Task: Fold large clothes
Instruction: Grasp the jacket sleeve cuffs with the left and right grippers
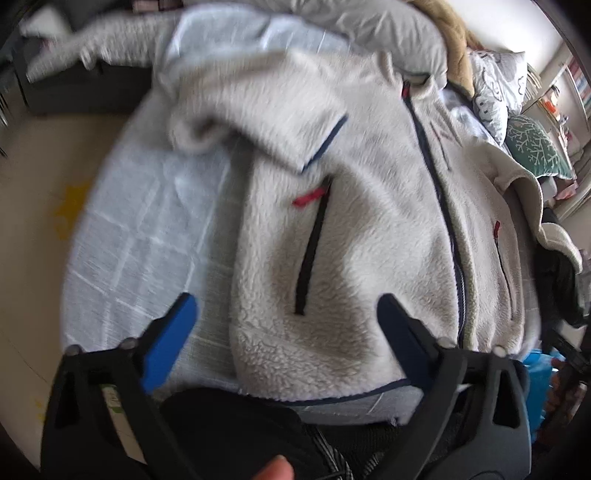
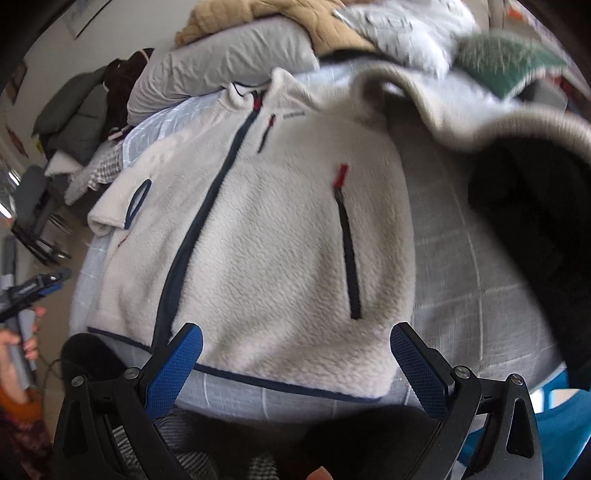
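Fleece: a cream fleece [image 1: 354,229] lies front up on the bed [image 1: 140,236], over a pale blue checked sheet. Its hem is at the near edge of the bed and its collar points to the far edge.
Zip: a dark blue zip [image 2: 207,206] runs down the middle of the fleece, closed as far as one can see.
Pockets: 2 dark pocket slits with red tabs are visible, 1 on each side of the zip [image 1: 314,243].
Sleeve on the left: the sleeve [image 1: 266,122] is folded in over the chest; its cuff with blue trim rests just above the pocket.
Sleeve on the right: the other sleeve [image 2: 480,110] lies off to the side of the body, toward the right edge of the bed; it is blurred.
Left gripper: the left gripper [image 1: 288,314] hovers above the hem area, jaws wide apart, nothing between them.
Right gripper: the right gripper [image 2: 295,354] hovers above the hem near the right pocket, jaws spread, holding nothing.
Far edge: a grey pillow [image 2: 229,70], a tan blanket [image 2: 266,18] and a green cushion [image 1: 535,147] are piled behind the collar.
Blur: both views are partly smeared, so fine detail is not sure.
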Demonstrator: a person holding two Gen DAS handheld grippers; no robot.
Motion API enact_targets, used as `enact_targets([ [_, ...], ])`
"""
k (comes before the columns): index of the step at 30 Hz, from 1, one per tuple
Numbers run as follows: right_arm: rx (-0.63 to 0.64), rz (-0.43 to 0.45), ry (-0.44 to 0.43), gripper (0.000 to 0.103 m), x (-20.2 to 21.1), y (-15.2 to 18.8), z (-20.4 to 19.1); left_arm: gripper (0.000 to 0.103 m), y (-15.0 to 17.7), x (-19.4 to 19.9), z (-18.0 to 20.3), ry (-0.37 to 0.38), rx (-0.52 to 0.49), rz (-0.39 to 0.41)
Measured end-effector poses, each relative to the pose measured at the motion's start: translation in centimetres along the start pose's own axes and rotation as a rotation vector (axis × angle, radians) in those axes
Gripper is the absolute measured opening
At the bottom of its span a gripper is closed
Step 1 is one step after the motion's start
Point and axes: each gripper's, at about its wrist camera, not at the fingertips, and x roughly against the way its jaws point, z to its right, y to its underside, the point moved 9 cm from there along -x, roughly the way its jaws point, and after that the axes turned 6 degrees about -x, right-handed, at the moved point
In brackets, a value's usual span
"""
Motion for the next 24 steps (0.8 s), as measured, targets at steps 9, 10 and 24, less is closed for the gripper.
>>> enact_targets([
  [9, -0.210, -0.187, -0.140, 0.102, -4.4, 0.8, 4.6, 0.076, 3.5, -6.2, -0.6, 0.145, 0.073, -0.207],
  [10, -0.233, -0.216, -0.146, 0.100, -5.4, 1.0, 4.9, 0.075, 4.2, -6.7, -0.4, 0.161, 0.083, -0.237],
  [24, -0.272, -0.197, -0.015, 0.020, -5.9, 2.2, 6.1, 0.026, 6.6, -4.5, 0.0, 0.065, -0.014, -0.227],
])
